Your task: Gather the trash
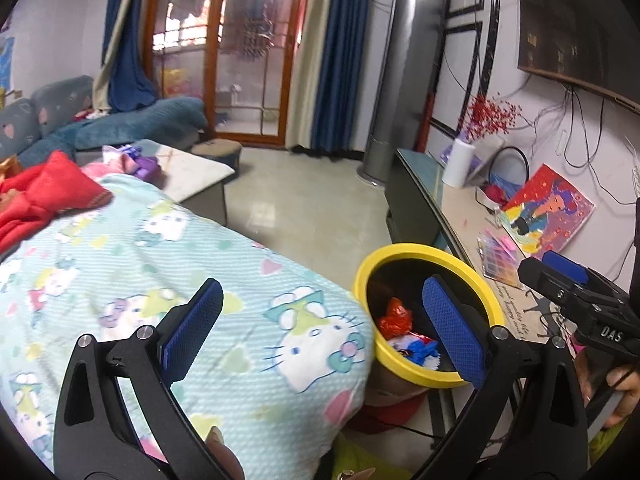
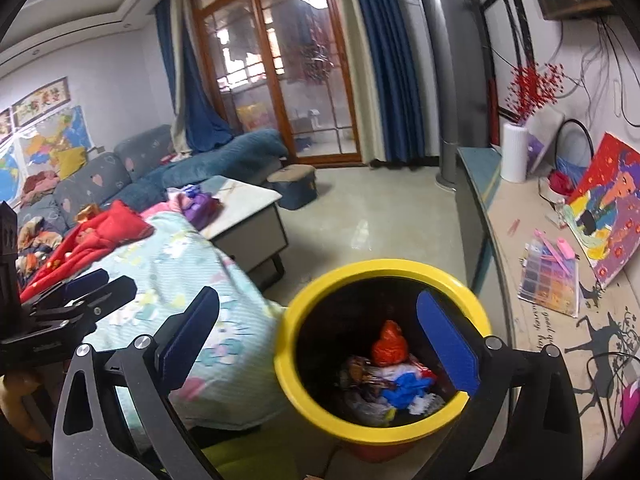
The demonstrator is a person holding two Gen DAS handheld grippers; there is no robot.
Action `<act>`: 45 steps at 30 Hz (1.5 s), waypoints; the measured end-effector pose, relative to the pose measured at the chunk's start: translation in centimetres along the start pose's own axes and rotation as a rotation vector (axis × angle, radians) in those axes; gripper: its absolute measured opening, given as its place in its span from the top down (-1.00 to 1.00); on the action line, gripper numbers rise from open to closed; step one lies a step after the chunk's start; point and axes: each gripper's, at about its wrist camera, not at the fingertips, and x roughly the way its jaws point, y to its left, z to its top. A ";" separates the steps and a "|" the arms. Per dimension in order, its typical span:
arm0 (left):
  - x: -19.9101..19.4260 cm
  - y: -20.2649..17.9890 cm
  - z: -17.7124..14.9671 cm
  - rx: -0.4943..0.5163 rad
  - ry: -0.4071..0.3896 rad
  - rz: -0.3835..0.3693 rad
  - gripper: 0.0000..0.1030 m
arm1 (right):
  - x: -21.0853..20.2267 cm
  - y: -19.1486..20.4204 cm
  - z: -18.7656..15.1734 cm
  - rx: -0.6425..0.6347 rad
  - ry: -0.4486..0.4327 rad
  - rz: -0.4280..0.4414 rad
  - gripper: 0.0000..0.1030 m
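The round trash bin (image 2: 380, 344), with a thick glossy yellow rim and a dark inside, stands just ahead of and below the right hand-held gripper (image 2: 320, 344), between its two fingers as that camera sees it. At its bottom lies crumpled trash: a shiny red wrapper (image 2: 389, 345), a wrinkled blue piece (image 2: 408, 388) and pale, creased plastic. In the left wrist view the same bin (image 1: 428, 316) sits ahead and to the right, partly behind that gripper's right finger.

The right hand-held gripper is spread wide with nothing between its flat, blue, finely dotted pads (image 2: 448, 344). The left hand-held gripper (image 1: 320, 336) is likewise spread wide and holds nothing, hovering over the blanket.

Left of the bin, a soft, ribbed, pale-green blanket (image 1: 160, 264) printed with cartoon cats drapes over a rounded surface; a rumpled red cloth (image 1: 44, 200) lies on its far end. Right of the bin runs a long desk (image 2: 520, 248) with a smooth beige top, carrying a flat box of coloured beads (image 2: 550, 280), a bright painted canvas (image 2: 608, 208) leaning on the wall, and a ridged white cylindrical vase (image 2: 514, 152) of red berry sprigs.
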 end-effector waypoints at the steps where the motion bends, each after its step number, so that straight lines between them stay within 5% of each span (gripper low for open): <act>1: -0.6 0.3 -0.1 -0.002 -0.011 0.009 -0.79 | -0.4 0.7 -0.1 -0.006 -0.014 0.002 -0.87; 21: -9.9 4.4 -4.2 -0.025 -0.229 0.191 -0.79 | -6.7 8.7 -3.8 -0.118 -0.341 -0.056 -0.87; 45: -10.1 5.6 -5.9 -0.048 -0.223 0.183 -0.79 | -4.8 10.2 -5.7 -0.186 -0.305 -0.059 -0.87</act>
